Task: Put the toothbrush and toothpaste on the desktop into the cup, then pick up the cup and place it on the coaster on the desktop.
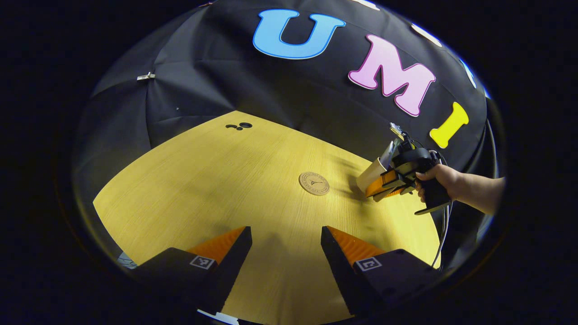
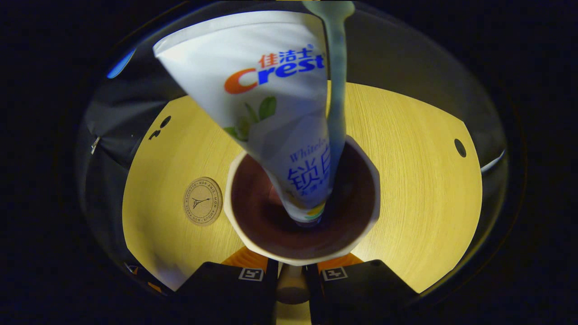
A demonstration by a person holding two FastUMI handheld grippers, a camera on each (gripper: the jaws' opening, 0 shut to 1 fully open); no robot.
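On the yellow wood-grain counter [image 1: 203, 180], the round cork coaster [image 1: 314, 183] lies flat in the open, with bare wood all around it. To its right in the left gripper view, a hand [image 1: 440, 178] grips the right tongs [image 1: 384, 183], which carry the beige cup [image 1: 372, 174] tilted and seemingly lifted off the counter, just beside the coaster. The right gripper view looks down into that cup [image 2: 365, 212]: its fingers close narrowly on what looks like the cup's handle at the near rim, a grip that leaves the mouth free and keeps the load from spilling. Inside stand the white toothpaste tube [image 2: 271, 113], cap end down at the bottom, and a pale green toothbrush [image 2: 336, 90] leaning along the tube's right side; both rise well above the rim. So loading seems done and only the placing remains. From this camera the coaster [image 2: 202, 201] sits just left of the cup, with nothing between them. The left tongs [image 1: 285, 246] hover near the counter's near edge, spread wide and holding nothing, well apart from the coaster. Small dark holes [image 1: 239, 126] mark the far counter.
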